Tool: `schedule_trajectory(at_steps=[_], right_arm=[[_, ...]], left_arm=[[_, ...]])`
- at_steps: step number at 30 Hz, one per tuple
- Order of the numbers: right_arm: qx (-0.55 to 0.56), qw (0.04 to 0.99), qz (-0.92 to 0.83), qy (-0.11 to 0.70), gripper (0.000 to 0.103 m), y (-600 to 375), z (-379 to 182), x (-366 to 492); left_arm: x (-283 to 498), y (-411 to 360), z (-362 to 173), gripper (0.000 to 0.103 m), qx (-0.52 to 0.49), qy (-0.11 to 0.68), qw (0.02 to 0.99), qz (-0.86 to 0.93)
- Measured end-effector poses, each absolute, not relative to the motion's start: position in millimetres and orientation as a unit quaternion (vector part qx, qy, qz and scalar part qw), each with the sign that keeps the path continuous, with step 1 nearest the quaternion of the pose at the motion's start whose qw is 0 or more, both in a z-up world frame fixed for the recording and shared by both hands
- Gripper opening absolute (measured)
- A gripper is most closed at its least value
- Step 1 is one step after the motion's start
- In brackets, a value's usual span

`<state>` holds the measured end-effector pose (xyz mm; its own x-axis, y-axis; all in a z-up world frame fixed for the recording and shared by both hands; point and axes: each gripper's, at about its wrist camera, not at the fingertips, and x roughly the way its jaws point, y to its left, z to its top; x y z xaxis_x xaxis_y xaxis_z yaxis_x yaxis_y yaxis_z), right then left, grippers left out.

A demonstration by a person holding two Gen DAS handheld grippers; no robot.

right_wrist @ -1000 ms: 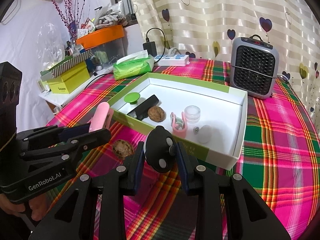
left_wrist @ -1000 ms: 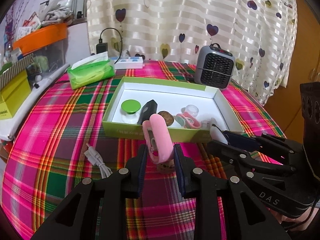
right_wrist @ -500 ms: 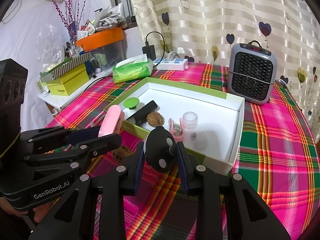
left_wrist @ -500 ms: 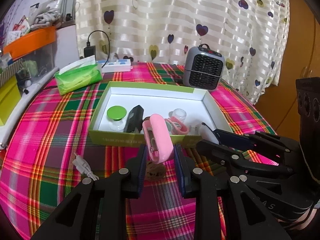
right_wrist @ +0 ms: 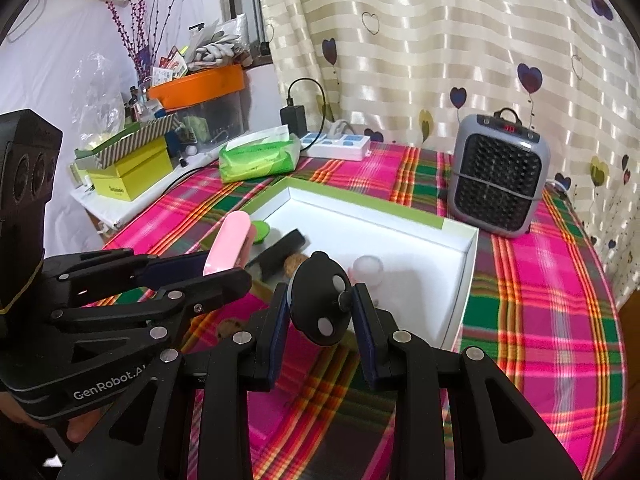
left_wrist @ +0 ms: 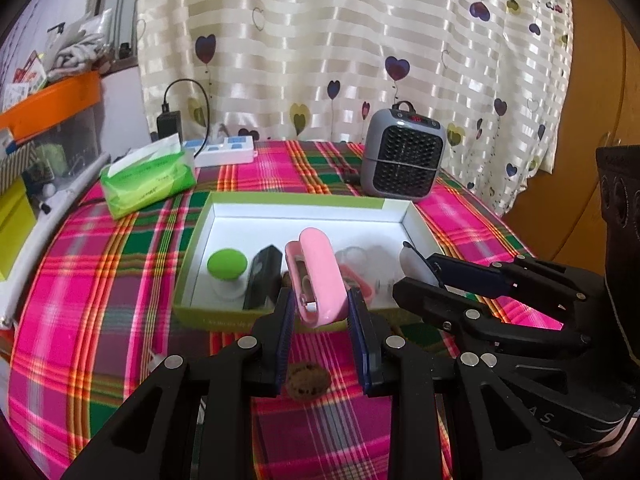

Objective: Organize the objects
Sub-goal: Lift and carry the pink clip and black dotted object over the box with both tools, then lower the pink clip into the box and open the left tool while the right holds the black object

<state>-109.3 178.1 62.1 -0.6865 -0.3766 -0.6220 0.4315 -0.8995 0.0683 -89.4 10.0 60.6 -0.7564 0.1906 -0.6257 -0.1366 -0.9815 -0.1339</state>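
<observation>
Both tools are rising and advancing toward the shallow green-sided cardboard box with a white interior [left_wrist: 298, 201]. A second ago the pink object sat low, with the box's near wall level with its middle; now it is riding above that wall, and the box is lying lower under both cameras.

The left tool [left_wrist: 320, 312] is clamping the glossy pink oblong plastic clip-like gadget [left_wrist: 319, 281] between its blue pads, upright and leaning slightly away. The right tool [right_wrist: 322, 312] is pinching a black rounded plastic piece with small grey buttons [right_wrist: 323, 300], which is hanging over the box's near edge in the right wrist view.

Inside the box a green-capped round item [left_wrist: 226, 264], a black rectangular bar [left_wrist: 262, 276], a clear little jar [right_wrist: 367, 269] and a walnut are lying along the near side. A second brown wrinkled walnut [left_wrist: 307, 376] is sitting on the plaid-covered tabletop [left_wrist: 100, 300], just outside the box and below the left tool.

The lift probably means both held items are cleared for dropping into the box; the free space toward its far, right part looks the safest spot. The walnut outside will likely need collecting afterwards.
</observation>
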Motion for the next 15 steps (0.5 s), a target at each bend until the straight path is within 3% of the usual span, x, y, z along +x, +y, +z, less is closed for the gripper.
schedule_trajectory(at_steps=[15], right_arm=[[0.334,0.199,-0.920,0.042,0.032,189.0,58.3,-145.6]], left_arm=[[-133.4,18.4,54.8,0.024,-0.338,-0.029,0.094,0.936]])
